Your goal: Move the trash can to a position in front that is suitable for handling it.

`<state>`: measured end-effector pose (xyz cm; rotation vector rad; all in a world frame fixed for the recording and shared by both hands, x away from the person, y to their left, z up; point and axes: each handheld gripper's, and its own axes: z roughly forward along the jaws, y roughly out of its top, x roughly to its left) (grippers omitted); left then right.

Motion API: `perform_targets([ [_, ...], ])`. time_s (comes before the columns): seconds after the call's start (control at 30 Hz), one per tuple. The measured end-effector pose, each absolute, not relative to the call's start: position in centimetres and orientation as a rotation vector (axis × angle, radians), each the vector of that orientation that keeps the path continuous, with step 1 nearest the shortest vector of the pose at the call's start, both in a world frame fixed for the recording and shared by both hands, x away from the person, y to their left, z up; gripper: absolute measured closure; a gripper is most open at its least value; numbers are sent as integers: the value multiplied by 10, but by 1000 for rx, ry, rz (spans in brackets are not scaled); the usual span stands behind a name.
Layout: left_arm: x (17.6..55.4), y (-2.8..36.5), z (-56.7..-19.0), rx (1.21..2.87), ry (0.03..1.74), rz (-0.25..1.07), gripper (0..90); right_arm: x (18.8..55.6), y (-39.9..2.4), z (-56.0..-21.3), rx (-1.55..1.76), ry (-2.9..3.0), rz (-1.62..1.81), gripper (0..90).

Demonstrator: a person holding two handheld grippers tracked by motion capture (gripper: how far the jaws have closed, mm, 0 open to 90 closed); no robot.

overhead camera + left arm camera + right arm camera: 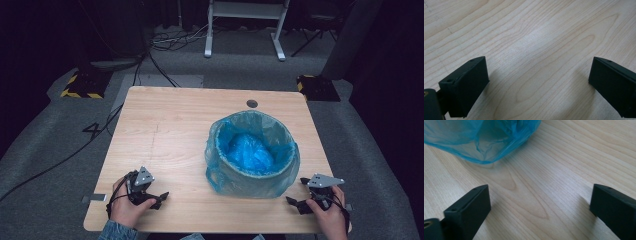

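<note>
A round bin lined with a blue plastic bag [252, 155] stands on the right half of the wooden table [170, 130]; the bag's edge is folded over the rim and hangs down the sides. My left gripper [152, 192] rests low at the table's front left, held in a hand, its jaws wide apart over bare wood [536, 75]. At the front right, my right gripper [300, 192] is open too, close beside the bin. In the right gripper view the bag's lower skirt [481, 140] lies just beyond the jaws, with nothing between them.
A small round cable hole [252, 103] sits near the table's far edge. Beyond the table are cables [165, 42] on the grey floor, a white desk frame [245, 27] and yellow-black striped bases [82, 85].
</note>
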<state>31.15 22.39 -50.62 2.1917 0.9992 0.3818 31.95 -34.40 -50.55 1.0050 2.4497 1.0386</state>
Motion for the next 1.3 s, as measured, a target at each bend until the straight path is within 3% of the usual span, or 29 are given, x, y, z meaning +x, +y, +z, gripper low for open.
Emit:
perform_targets([
  [0.1,313,224,-505,2182,987,380,50,319,-343,-505,1009,2450,1037,20],
  [0.17,314,222,-502,2147,998,373,195,319,-345,-505,1004,2451,1046,51],
  [0.2,314,221,-501,2150,994,356,218,319,-347,-505,1012,2441,1054,100],
  [0.27,315,218,-495,2160,977,365,152,319,-351,-502,1015,2443,1106,234],
  [0.3,316,216,-492,2156,963,368,191,319,-353,-500,1027,2454,1151,218],
  [0.37,317,212,-484,2137,958,364,182,319,-355,-494,1045,2426,1201,162],
  [1.03,333,169,-406,2056,783,362,235,327,-348,-395,904,2306,1318,182],
  [1.3,341,155,-387,2043,754,379,242,333,-342,-373,890,2282,1315,184],
])
